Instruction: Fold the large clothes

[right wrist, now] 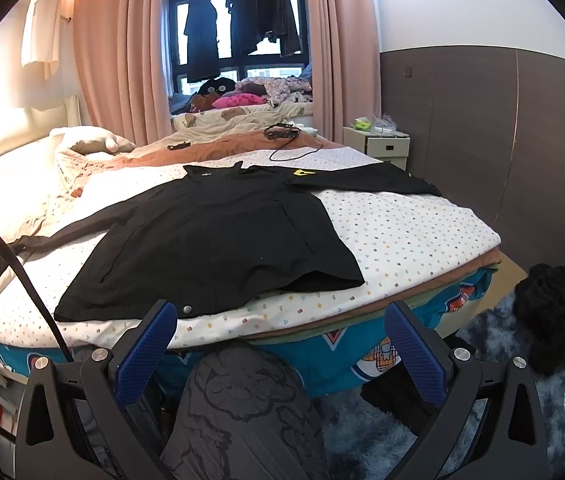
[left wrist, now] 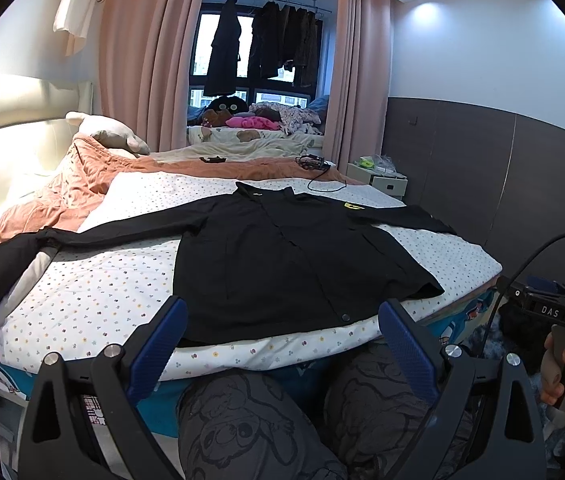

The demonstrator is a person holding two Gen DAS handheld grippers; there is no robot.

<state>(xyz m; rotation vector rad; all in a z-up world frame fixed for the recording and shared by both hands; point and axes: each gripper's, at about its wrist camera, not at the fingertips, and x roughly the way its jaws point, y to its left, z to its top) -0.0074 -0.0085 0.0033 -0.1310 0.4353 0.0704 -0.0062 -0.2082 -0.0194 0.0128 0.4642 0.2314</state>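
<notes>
The left gripper point(left wrist: 282, 344) has its blue fingers point(left wrist: 158, 344) spread wide with nothing between them, held just short of the hem of the black jacket point(left wrist: 282, 256). The right gripper point(right wrist: 282, 344) is likewise spread and empty, its fingers point(right wrist: 414, 354) off the jacket's lower right corner, over the bed's edge. The jacket lies flat, front up, on the dotted sheet point(left wrist: 94, 288), both sleeves stretched out sideways and its collar away from the person. The person's patterned trouser legs point(left wrist: 242, 424) stand below the jacket's hem, against the bed point(right wrist: 362, 352). A black cable point(right wrist: 294, 148) lies beyond the jacket's collar.
</notes>
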